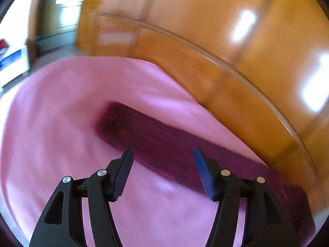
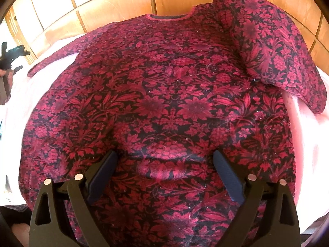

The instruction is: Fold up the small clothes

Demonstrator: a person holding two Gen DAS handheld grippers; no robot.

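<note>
A dark red floral long-sleeved top [image 2: 164, 94] lies flat on a pink sheet [image 2: 304, 135], its neckline [image 2: 170, 17] at the far side. One sleeve [image 2: 273, 47] is folded in over the top's right shoulder. The other sleeve [image 2: 51, 61] stretches out to the left. My right gripper [image 2: 165, 154] hangs open over the lower body of the top, a raised wrinkle [image 2: 164, 164] between its fingers. In the blurred left wrist view, my left gripper [image 1: 163, 150] is open just above the outstretched sleeve [image 1: 185, 144], holding nothing.
A glossy wooden panel wall [image 1: 226, 41] runs close behind the far edge of the pink sheet [image 1: 61, 113]. A white piece of furniture [image 1: 12, 65] stands off to the left. A dark shape [image 2: 12, 53] shows at the left edge of the right wrist view.
</note>
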